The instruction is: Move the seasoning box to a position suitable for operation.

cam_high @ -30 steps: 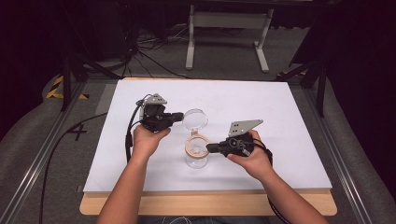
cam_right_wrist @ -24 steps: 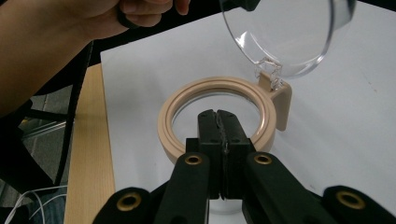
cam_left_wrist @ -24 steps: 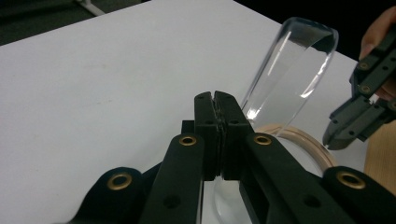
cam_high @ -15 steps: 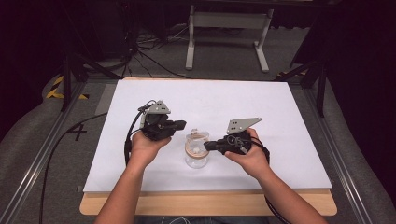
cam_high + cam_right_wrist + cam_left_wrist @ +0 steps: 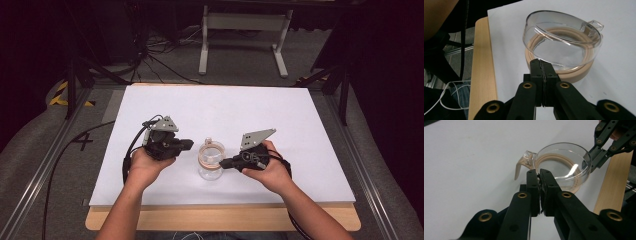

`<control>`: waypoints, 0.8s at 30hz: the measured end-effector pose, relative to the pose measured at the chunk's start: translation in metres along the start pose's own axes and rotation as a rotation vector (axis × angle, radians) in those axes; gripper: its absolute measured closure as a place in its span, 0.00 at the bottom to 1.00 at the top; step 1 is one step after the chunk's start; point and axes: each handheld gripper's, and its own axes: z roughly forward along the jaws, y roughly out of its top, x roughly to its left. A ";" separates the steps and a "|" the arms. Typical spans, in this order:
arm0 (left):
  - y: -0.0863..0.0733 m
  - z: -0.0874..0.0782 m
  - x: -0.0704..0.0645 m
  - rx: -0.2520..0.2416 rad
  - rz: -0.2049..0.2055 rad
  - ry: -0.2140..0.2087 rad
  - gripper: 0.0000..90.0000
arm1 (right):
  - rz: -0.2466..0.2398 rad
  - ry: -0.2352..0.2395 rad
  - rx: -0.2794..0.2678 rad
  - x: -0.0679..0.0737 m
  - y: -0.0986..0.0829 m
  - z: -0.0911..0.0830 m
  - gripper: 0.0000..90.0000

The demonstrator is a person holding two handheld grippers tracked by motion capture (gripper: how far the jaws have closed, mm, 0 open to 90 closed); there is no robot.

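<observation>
Centre frame: clear lid point(image 5: 210, 159) tilted on tan ring point(image 5: 574, 71). Right gripper point(image 5: 226, 163) pinches its rim; left gripper point(image 5: 190, 144) closed, empty.

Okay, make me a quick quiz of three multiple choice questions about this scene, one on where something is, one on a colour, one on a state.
1. Where does the clear lid sit?
A. between the two hand-held grippers
B. at the far edge of the white sheet
C. on the floor

2. What colour is the ring under the clear lid?
A. blue
B. beige
C. black

3. How do the jaws of the left hand-held gripper stand?
A. wide open
B. closed around the lid's tab
C. shut together with nothing between them

Answers: 1 A, the high view shows the lid between the left one and the right hand-held gripper. 2 B, the right gripper view shows a beige band. 3 C, the left gripper view shows them pressed together short of the lid.
</observation>
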 end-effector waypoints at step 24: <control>-0.008 -0.007 0.006 0.027 -0.038 0.035 0.91 | 0.043 -0.102 -0.035 -0.016 -0.007 -0.042 0.99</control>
